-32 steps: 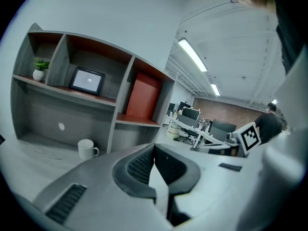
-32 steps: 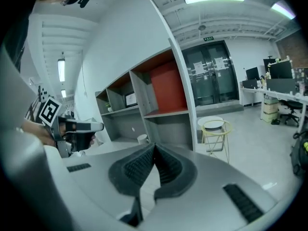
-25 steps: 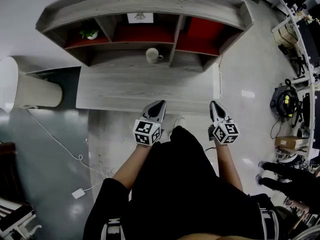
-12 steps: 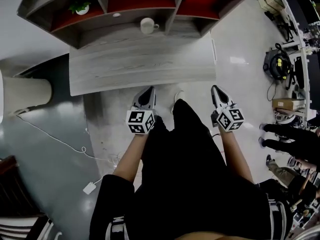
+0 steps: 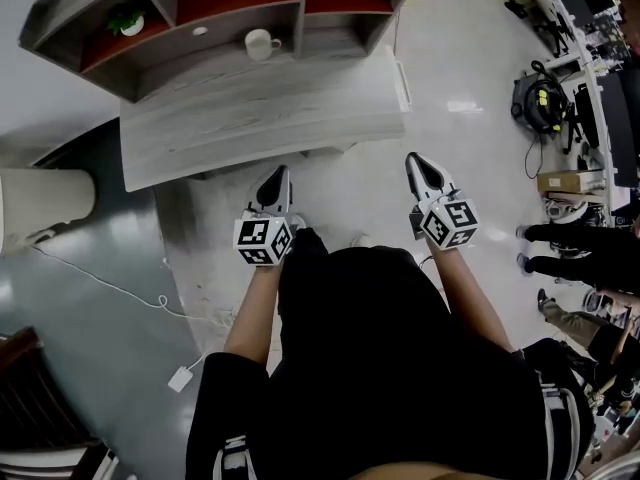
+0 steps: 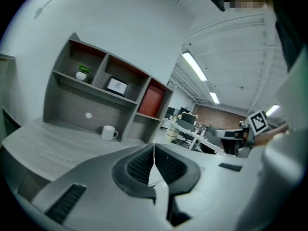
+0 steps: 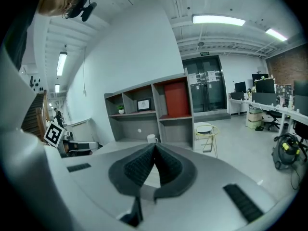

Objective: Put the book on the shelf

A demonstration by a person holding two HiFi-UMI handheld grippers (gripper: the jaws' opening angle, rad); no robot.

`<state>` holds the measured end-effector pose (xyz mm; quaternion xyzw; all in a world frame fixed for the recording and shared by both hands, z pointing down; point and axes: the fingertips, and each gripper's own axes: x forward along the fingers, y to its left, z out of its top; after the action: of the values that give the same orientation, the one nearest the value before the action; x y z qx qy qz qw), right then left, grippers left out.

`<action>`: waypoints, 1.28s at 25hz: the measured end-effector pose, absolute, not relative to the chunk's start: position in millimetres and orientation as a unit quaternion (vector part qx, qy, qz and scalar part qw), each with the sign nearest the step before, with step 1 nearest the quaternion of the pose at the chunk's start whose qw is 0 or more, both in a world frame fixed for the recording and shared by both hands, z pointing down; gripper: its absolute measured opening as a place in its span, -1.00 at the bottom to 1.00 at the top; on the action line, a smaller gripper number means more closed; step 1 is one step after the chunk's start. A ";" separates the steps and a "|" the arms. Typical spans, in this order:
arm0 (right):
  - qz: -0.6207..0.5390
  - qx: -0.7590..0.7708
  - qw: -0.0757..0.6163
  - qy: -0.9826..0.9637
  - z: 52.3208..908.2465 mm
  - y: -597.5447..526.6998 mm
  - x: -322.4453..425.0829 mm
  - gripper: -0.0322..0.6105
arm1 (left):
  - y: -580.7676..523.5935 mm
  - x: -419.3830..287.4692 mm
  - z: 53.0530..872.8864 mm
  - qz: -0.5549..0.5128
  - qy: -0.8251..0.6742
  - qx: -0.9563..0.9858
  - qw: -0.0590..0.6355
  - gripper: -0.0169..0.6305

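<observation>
Closed tight on nothing, the left gripper (image 5: pixel 280 176) and right gripper (image 5: pixel 416 164) hang at the grey wood-grain desk's (image 5: pixel 250 118) front edge. The desk has slid toward the head view's upper left. The red upright slab (image 7: pixel 176 99) in the grey shelf unit's (image 5: pixel 80 10) right compartment is probably the book, already placed.

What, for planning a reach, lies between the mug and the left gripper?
Nothing but bare desk top between the mug and the left gripper, in the head view.
</observation>
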<state>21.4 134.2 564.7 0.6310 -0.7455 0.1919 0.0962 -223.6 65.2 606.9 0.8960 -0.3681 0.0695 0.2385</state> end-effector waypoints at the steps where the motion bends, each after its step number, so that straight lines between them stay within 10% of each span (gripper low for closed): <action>1: 0.188 0.628 0.093 -0.749 562.3 142.3 27.8 -0.90 | 77.5 -210.4 602.4 0.069 -0.353 0.904 0.231 -0.91; 32: 0.125 0.632 0.058 -0.763 548.0 315.8 180.9 -0.90 | 258.4 -24.5 533.6 0.053 -0.426 0.895 0.124 -0.91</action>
<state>180.9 315.8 548.0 0.6316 -0.7630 0.1247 0.0582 -24.5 258.4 533.6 0.8945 -0.4264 0.0526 0.1237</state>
